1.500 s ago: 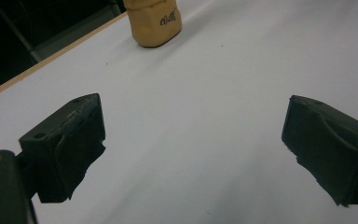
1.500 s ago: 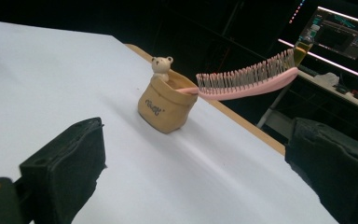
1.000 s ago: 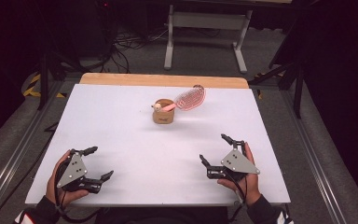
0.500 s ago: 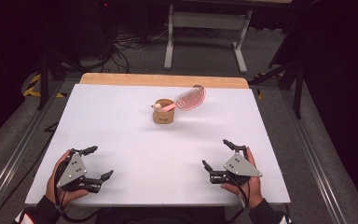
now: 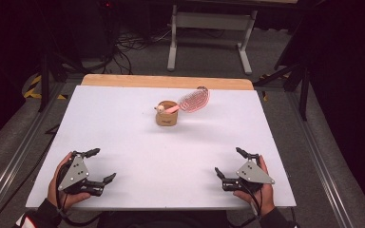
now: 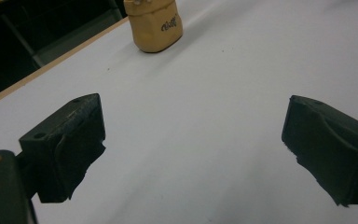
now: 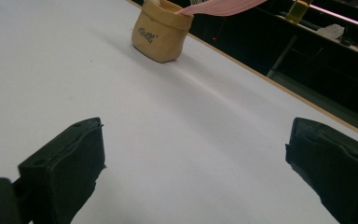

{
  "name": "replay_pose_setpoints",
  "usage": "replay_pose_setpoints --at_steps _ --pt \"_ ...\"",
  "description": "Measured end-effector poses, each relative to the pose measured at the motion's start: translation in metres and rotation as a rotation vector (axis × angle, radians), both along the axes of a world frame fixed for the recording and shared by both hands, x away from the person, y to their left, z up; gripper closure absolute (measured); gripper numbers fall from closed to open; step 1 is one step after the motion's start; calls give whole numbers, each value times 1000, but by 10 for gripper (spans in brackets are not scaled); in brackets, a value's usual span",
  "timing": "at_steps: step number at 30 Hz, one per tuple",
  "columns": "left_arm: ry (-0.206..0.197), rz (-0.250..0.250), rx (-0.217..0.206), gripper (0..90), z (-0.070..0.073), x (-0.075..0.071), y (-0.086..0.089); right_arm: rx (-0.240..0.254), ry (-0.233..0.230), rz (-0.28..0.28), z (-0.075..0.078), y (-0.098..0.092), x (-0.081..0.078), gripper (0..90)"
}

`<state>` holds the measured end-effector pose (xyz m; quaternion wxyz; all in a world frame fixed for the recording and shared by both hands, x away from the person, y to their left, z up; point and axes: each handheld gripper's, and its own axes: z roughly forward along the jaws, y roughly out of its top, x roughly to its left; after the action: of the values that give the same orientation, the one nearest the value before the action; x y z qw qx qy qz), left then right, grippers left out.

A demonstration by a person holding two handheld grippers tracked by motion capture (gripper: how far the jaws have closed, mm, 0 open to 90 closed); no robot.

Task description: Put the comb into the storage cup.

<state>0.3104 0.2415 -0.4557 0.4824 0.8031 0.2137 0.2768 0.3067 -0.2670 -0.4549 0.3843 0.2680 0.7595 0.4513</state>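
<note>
The left gripper [image 5: 96,165] is held low over the near left corner of the white table [image 5: 123,123], its jaws spread wide with nothing between them; in the left gripper view only bare tabletop is seen in the gap. The right gripper [image 5: 228,163] is held the same way at the near right corner, jaws likewise set well apart and empty. Both are well apart from the tan pouch [image 5: 166,114], which is used here as the landmark.

The tan pouch is placed beyond the table's middle, toward the far wooden edge. It is a small, soft-sided, open-topped holder with dark script printed on its side, read clearly in neither gripper view. A pink hairbrush [image 5: 190,101] is stood in it handle-down, its oval ribbed head tilted out to the right of the pouch and raised off the table. A small pale item, possibly a cap or knob, is glimpsed at the pouch's left rim.

Compared with a second ago, the right gripper has been drawn slightly nearer the table's near edge; the left gripper, the pouch and the brush are found unchanged.
</note>
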Motion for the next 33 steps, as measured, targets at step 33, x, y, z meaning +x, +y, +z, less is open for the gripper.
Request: replay_pose_setpoints --at_steps 33 --pt "-10 -8 4 69 1 0 -1 15 1 -28 0 -10 -5 43"
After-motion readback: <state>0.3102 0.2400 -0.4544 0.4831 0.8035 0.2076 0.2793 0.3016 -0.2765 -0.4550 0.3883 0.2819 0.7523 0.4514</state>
